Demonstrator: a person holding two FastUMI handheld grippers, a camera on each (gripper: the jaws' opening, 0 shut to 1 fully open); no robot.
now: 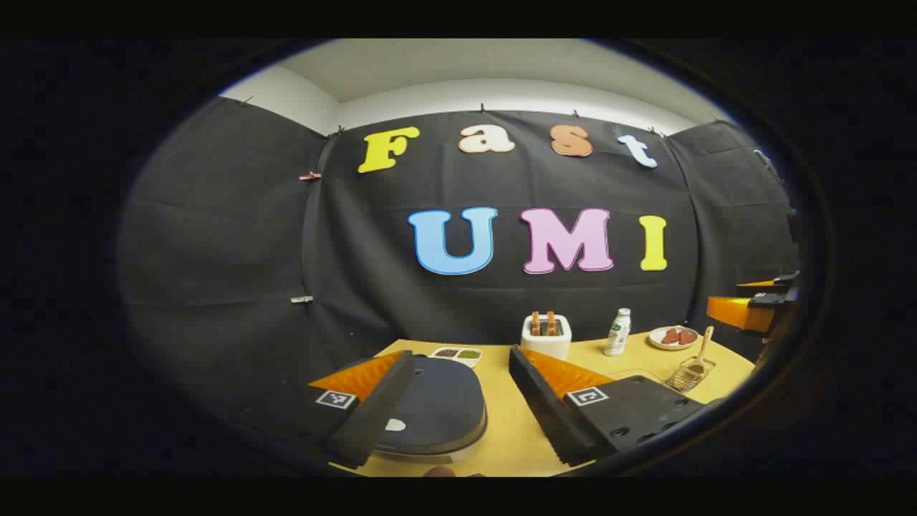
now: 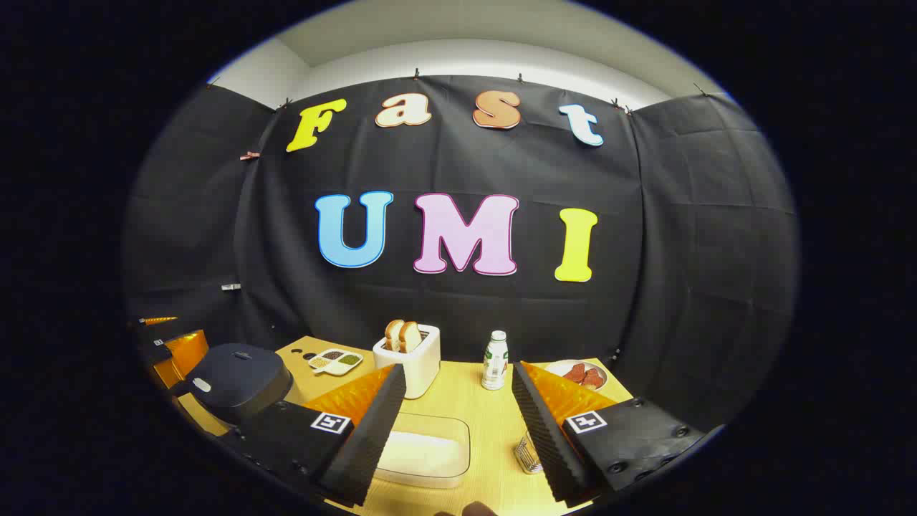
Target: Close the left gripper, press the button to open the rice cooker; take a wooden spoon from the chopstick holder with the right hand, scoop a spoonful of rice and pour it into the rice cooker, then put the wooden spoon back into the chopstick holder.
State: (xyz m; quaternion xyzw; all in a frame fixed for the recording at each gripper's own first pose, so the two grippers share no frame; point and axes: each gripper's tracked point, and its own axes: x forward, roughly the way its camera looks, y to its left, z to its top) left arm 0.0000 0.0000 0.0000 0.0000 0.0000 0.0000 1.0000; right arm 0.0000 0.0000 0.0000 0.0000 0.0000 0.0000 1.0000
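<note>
The dark rice cooker [image 1: 438,405] sits with its lid down, a pale button [image 1: 395,424] at its front. My left gripper [image 1: 462,412] hovers open over it, the left finger beside the button. A wooden spoon [image 1: 701,355] leans in the wire chopstick holder [image 1: 689,374] at the right. In the right gripper view, my right gripper [image 2: 458,437] stands open above a clear box of white rice [image 2: 423,451]. The wire holder [image 2: 529,455] peeks out beside its right finger. The rice cooker [image 2: 236,380] lies far left, with the left gripper [image 2: 168,344] behind it.
On the wooden table [image 1: 509,430] stand a white toaster [image 1: 546,335] with bread, a small bottle [image 1: 617,332], a plate of red food [image 1: 673,337] and a divided dish [image 1: 456,353]. The right gripper [image 1: 752,304] shows at the far right edge.
</note>
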